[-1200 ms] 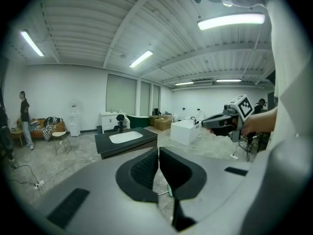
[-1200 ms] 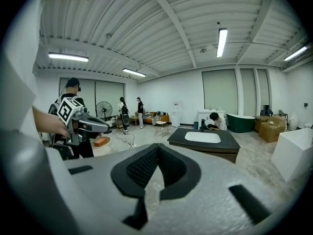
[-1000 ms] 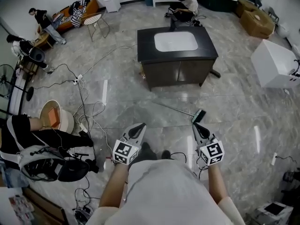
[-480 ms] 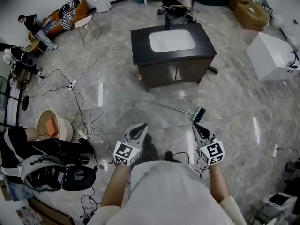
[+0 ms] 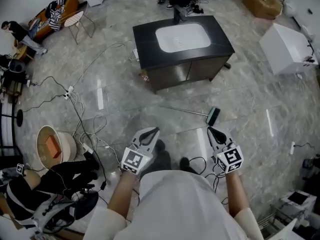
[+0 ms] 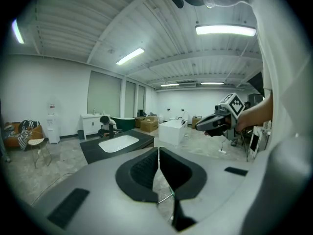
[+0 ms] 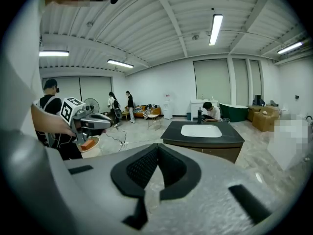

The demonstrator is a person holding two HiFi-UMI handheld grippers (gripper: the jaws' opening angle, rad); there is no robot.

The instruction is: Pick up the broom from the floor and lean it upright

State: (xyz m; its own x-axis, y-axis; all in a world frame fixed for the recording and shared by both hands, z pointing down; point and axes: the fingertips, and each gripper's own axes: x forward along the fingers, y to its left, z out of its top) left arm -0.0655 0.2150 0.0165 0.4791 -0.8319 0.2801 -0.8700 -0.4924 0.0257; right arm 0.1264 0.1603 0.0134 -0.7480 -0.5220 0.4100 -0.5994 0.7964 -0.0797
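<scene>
The broom lies flat on the marble floor in front of the dark cabinet, its thin handle pointing left and its dark head at the right. My left gripper is held above the floor, short of the handle, jaws together and empty. Just below the broom head in the head view, my right gripper is also shut with nothing in it. The left gripper view shows its own jaws meeting, and the right gripper beyond. In the right gripper view the jaws are pressed together.
A dark cabinet with a white sink stands beyond the broom. Cables trail over the floor at left, near a round basket and a crouching person. A white box sits at right.
I have stepped forward: cabinet and broom have slid down the head view, nearer to me. Both grippers travelled along, still shut and empty.
</scene>
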